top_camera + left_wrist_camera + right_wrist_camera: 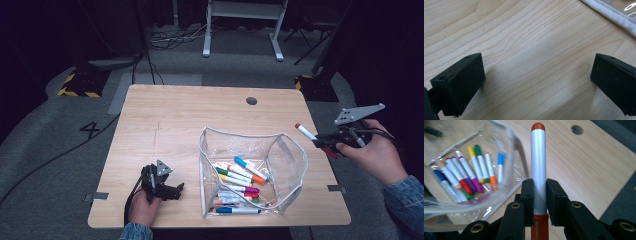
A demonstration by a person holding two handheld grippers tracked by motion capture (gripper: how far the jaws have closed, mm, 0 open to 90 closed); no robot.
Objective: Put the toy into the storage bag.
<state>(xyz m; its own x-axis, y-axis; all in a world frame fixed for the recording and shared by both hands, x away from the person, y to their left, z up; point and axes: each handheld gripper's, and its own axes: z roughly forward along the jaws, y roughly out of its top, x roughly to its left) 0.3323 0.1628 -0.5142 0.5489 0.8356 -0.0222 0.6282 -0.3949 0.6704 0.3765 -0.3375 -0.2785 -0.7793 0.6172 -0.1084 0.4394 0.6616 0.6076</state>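
Left gripper [172, 190] rests low on the wooden table [175, 120] at its near left edge, held in the person's left hand [145, 205]. In the left gripper view its two black jaws stand wide apart with bare wood grain between them; nothing is held. The white seam of the clear pouch [614, 15] crosses the top right corner of that view, near but not touching.

Clear pouch [287, 165] stands open on the near right part of the table, just right of the left gripper. Inside lie loose markers [240, 182] with caps in blue, orange, green, yellow, purple and red, piled on the pouch floor. From the right gripper view the same markers [474, 172] lie behind the transparent wall.

Right gripper [320, 140] is raised over the right edge of the table, beside the pouch's right wall and apart from it, held in the right hand [375, 155]. Its jaws are clamped on a red-capped marker [306, 132]: white barrel, red tip pointing toward the table centre. In the right gripper view the marker [538, 167] runs straight up between the pads, which press both sides of the barrel just above its red lower section.

Farther back, a round cable hole [251, 100] sits near the table's far edge. Beyond it, grey floor with cables and a white frame stand [242, 25].
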